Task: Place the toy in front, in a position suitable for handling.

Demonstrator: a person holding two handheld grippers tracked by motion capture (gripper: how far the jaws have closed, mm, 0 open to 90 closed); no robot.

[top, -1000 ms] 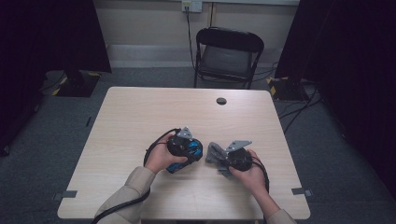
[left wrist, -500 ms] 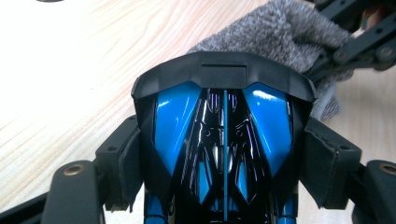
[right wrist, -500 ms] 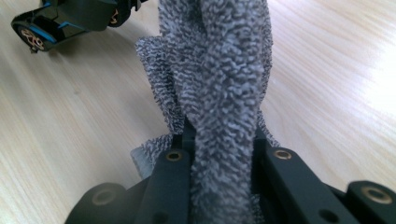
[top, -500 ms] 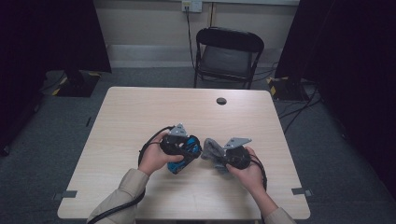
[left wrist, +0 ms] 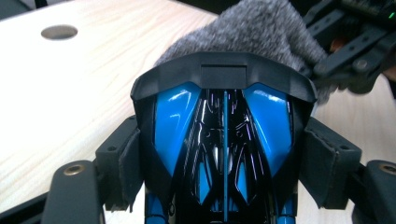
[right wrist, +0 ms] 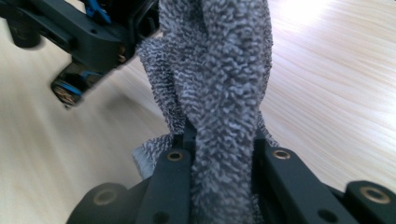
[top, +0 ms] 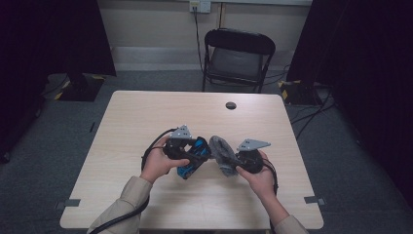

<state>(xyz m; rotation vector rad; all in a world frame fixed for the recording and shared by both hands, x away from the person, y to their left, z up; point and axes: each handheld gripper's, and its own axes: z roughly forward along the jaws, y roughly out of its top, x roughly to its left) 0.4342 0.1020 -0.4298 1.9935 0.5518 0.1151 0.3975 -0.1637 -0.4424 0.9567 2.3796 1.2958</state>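
The left gripper (top: pixel 195 157) pinches the blue-black object (left wrist: pixel 224 154) at frame centre; the right gripper (top: pixel 233 162) pinches the grey cloth (right wrist: pixel 219 84), which may slip if wiping pulls hard

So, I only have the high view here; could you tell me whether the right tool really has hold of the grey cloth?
Observer: Yes. The right tool is shut on the cloth, and a bunched fold runs up between its jaws.
Operator: Thank you. How does the left tool hold the blue thing?
Observer: The left tool clamps the glossy blue and black object by its two sides, with the pads against its black edges.
Operator: And does the cloth reach it?
Observer: It seems so. In the left gripper view the cloth sits right up against the object's far black end.
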